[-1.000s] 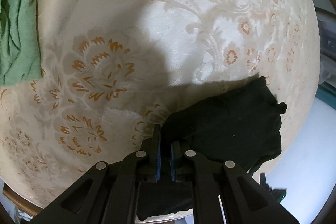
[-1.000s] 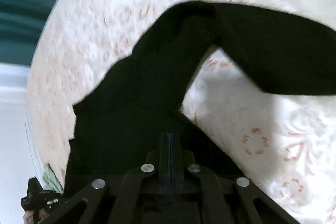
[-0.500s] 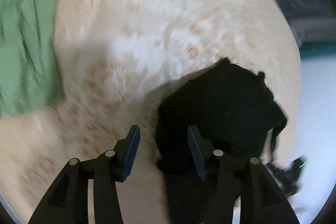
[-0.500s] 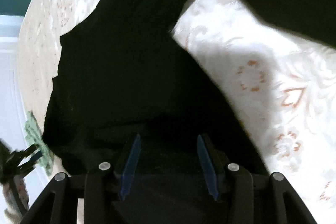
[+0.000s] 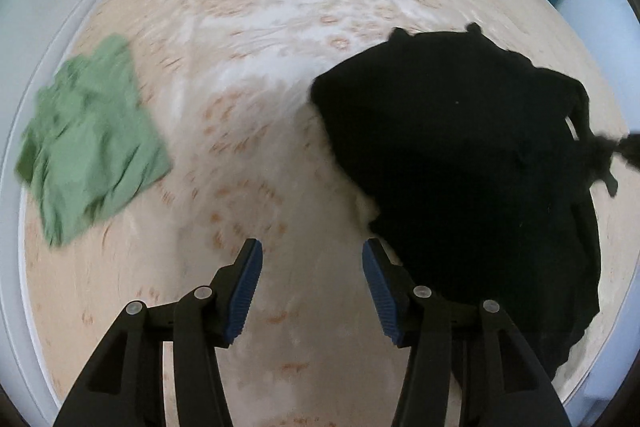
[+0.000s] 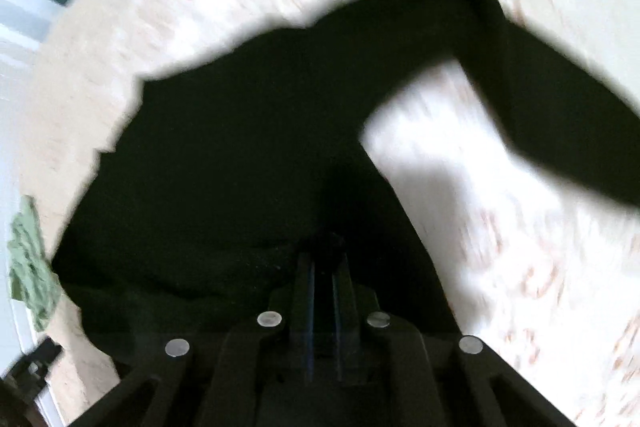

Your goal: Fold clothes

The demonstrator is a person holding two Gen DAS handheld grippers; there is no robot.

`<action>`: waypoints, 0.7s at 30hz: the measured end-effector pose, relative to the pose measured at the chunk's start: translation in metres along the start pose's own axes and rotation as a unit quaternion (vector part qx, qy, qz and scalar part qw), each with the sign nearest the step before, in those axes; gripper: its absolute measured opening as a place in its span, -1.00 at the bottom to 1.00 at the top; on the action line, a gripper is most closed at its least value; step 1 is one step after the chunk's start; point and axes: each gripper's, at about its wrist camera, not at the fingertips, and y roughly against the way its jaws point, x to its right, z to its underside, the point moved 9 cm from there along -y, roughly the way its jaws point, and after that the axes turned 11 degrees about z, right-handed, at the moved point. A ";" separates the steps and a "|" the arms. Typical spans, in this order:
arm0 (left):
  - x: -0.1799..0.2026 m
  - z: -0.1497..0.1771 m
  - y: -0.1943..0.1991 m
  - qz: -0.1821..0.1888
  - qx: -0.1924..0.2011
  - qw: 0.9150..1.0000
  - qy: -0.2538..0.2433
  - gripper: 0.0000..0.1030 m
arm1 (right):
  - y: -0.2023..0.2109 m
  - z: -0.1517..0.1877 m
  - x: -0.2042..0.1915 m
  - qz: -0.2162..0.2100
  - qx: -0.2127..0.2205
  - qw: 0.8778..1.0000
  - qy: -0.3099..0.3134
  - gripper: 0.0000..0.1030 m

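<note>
The left gripper [image 5: 312, 289] has its blue-padded fingers [image 5: 245, 291] spread apart with nothing between them, only bare cream cloth showing in the gap. The right gripper [image 6: 323, 301] has its fingers clenched almost together; dark fabric bunches up right at their tips, and they look to be pinching a fold of it, though black on black makes the exact contact hard to read.

In the left wrist view the black garment [image 5: 460, 155] lies from about 1 to 4 o'clock of the left fingers, its near edge just beside the right-hand pad. A twisted strand of it trails off at 3 o'clock and is cut by the picture's rim. Its folds cannot be made out; it reads as one dark mass.

In the right wrist view the same garment fills the middle, with a sleeve-like strip arching over at 1 to 3 o'clock and running out of the picture. This view is smeared by motion.

The green garment [image 5: 90, 143] lies crumpled at 9 to 10 o'clock in the left view, well apart from the black one; a sliver shows at 8 o'clock in the right view. Both rest on the round tabletop [image 5: 248, 131], covered in a cream cloth with orange flower motifs, blurred here.
</note>
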 end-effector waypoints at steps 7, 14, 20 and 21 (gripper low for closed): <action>-0.020 0.035 0.031 -0.067 0.035 0.997 0.033 0.05 | 0.018 -0.097 -0.026 0.033 0.066 0.997 0.036 -0.89; 0.001 0.036 0.017 -0.090 0.043 0.994 -0.035 0.07 | -0.054 -0.124 -0.018 0.099 0.013 0.995 0.006 -0.78; -0.001 0.046 0.025 -0.086 0.046 0.995 -0.021 0.08 | -0.072 -0.105 0.012 0.086 -0.032 0.994 -0.065 -0.01; -0.001 0.049 0.030 -0.084 0.046 0.995 -0.021 0.08 | -0.066 -0.097 0.023 0.072 -0.032 0.993 -0.088 0.01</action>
